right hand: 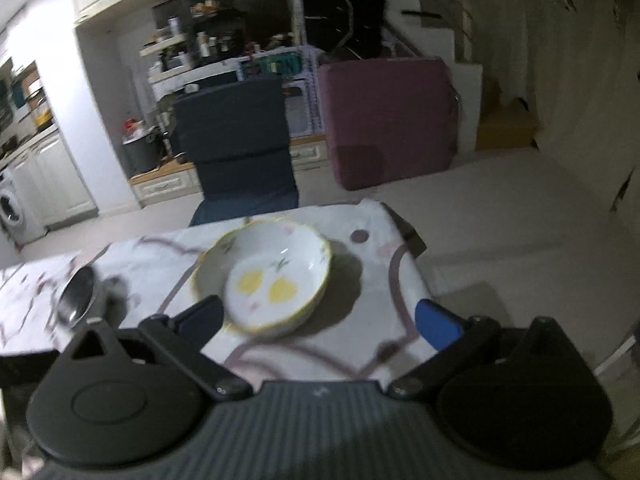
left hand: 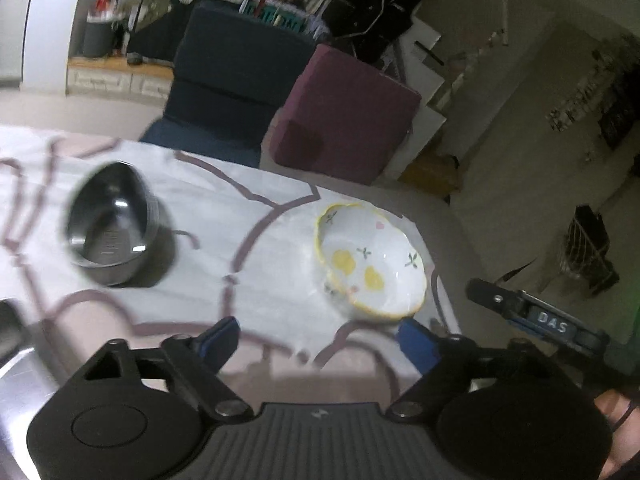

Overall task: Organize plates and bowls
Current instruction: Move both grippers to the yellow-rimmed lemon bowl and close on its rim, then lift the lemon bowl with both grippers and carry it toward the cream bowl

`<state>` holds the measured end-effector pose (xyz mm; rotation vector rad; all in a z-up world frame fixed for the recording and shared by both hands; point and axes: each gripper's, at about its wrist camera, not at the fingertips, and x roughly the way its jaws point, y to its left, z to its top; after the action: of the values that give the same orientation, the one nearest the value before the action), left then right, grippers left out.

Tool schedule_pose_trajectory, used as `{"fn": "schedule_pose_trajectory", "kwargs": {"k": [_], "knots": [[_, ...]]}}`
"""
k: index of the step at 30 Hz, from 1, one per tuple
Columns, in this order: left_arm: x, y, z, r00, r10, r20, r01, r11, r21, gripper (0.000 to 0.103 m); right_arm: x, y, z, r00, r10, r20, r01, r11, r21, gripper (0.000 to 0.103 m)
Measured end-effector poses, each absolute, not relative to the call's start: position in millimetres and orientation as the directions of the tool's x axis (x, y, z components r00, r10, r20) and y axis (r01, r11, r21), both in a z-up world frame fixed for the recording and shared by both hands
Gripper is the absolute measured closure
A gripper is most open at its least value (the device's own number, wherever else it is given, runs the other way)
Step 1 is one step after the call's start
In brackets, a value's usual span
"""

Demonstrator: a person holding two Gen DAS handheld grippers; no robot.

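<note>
From the left wrist, a white ceramic bowl (left hand: pixel 372 262) with a wavy yellow rim, two yellow blobs and small sprigs sits near the tablecloth's (left hand: pixel 248 200) right corner; a steel bowl (left hand: pixel 114 226) stands well left of it. The left gripper (left hand: pixel 320 338) is spread wide, empty. "DAS" shows on the right gripper (left hand: pixel 552 320).

From the right wrist, the ceramic bowl (right hand: pixel 266 276) lies ahead of the right gripper (right hand: pixel 320 320), whose jaws are apart.
</note>
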<state>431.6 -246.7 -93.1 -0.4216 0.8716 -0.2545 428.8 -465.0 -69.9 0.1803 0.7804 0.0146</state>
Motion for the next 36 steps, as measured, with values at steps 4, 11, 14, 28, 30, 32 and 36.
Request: {"fn": "schedule_pose_trajectory", "kwargs": {"k": [4,11,14,28,30,32,36], "knots": [[479,-262,-118,0.597,-0.382,-0.705,-0.006,0.877,-0.480,0.033,478,-473,-96,0.696,0.094,-0.711,0.085,0.974,0.212,0.011],[531,-270,-152,0.588,-0.360,-0.725,-0.052,0.877,-0.478,0.054,536,-464,-138,0.649,0.119,-0.752,0.074,0.973,0.218,0.035],[544,-273,-162,0.575,-0.368,-0.731,-0.044,0.878,-0.477,0.070,547,-461,-148,0.639,0.098,-0.763,0.083,0.977,0.195,0.039],[520,-278,-144,0.564,-0.337,-0.754,0.028,0.920,-0.390,0.093,522,-447,-144,0.598,0.173,-0.782,0.046,0.967,0.250,0.092],[508,-274,-134,0.573,-0.334,-0.749,0.035,0.922,-0.385,0.095,512,-443,-138,0.600,0.173,-0.781,0.046,0.967,0.249,0.092],[496,-269,-122,0.580,-0.337,-0.742,0.041,0.921,-0.387,0.094,500,-441,-129,0.609,0.174,-0.774,0.049,0.965,0.256,0.093],[469,-257,-94,0.594,-0.338,-0.730,0.051,0.921,-0.385,0.095,471,-432,-107,0.628,0.180,-0.757,0.062,0.958,0.280,0.093]]}}
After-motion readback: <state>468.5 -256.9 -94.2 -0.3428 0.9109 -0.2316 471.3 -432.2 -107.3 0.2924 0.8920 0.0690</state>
